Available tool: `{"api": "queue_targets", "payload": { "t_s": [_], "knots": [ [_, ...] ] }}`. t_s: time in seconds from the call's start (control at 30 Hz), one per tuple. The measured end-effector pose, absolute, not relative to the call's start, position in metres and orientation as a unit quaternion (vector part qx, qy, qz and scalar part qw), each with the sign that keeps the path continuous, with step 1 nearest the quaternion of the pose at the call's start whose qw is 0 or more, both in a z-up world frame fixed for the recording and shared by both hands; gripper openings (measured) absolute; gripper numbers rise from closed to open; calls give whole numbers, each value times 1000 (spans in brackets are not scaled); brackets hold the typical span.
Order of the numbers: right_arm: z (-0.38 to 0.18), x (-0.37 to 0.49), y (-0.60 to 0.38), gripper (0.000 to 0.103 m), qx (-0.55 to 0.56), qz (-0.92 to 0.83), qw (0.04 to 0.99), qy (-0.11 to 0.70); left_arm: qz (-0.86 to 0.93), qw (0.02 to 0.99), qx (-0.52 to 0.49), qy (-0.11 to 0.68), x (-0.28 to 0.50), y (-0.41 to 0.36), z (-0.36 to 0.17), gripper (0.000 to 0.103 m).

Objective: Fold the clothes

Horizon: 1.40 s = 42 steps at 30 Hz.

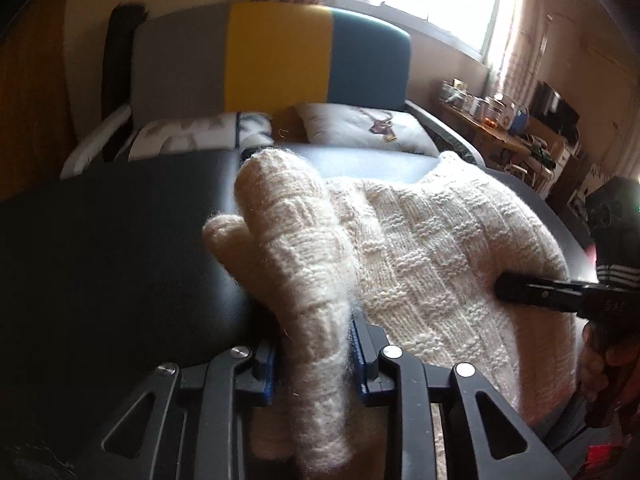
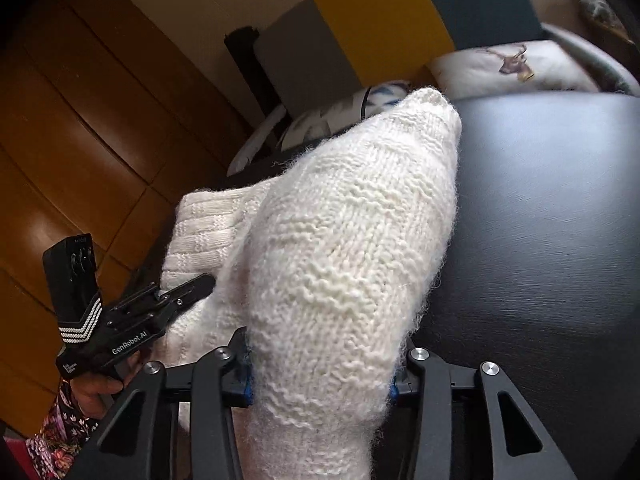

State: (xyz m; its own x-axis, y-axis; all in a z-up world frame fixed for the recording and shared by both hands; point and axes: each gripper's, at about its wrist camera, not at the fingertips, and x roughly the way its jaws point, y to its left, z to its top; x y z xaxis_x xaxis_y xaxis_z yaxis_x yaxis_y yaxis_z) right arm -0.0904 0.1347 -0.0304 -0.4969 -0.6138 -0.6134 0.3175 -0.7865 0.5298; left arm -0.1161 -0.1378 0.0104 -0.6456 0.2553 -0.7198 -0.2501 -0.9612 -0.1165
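carefully now: both grippers hold the cream knitted sweater (image 1: 432, 240), which lies on the dark padded surface (image 1: 100, 248) in front of the striped headboard (image 1: 276, 56). the left gripper (image 1: 316, 360) pinches a thick rolled edge; the right gripper (image 2: 320, 376) clamps a bunched fold. to fold well, i judge both should lift evenly, keep the knit taut between them and lay the edge toward the headboard without dragging. the left gripper's body reads "genrobot.ai"; smaller print beside it is too small to read.
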Motion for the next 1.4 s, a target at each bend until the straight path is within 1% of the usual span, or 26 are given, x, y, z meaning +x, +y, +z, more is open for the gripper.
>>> {"api": "queue_targets", "payload": {
  "t_s": [0.23, 0.33, 0.6, 0.8, 0.87, 1.13, 1.23, 1.27, 1.4],
  "knots": [
    [-7, -68, 182, 45, 371, -874, 247, -194, 915, 166, -367, 34, -113, -59, 47, 28],
    [5, -53, 220, 45, 347, -889, 225, -199, 914, 185, -357, 42, -114, -18, 59, 27],
    [13, -19, 322, 45, 306, -913, 147, -225, 899, 251, -347, 88, -125, 102, 68, 27],
    [7, 3, 406, 45, 289, -922, 75, -245, 878, 309, -346, 121, -135, 211, 63, 27],
    [0, 3, 417, 45, 287, -924, 52, -249, 869, 327, -347, 132, -137, 246, 61, 27],
    [-13, 21, 514, 45, 276, -925, -51, -257, 841, 371, -358, 164, -145, 376, 35, 26],
    [-29, 25, 537, 46, 280, -918, -83, -270, 836, 375, -357, 182, -147, 413, 22, 21],
    [-33, 27, 549, 46, 282, -915, -92, -275, 835, 377, -354, 189, -148, 422, 18, 12],
    [-49, 30, 575, 46, 282, -900, -108, -314, 830, 380, -349, 211, -153, 454, 6, 12]
  ]
}}
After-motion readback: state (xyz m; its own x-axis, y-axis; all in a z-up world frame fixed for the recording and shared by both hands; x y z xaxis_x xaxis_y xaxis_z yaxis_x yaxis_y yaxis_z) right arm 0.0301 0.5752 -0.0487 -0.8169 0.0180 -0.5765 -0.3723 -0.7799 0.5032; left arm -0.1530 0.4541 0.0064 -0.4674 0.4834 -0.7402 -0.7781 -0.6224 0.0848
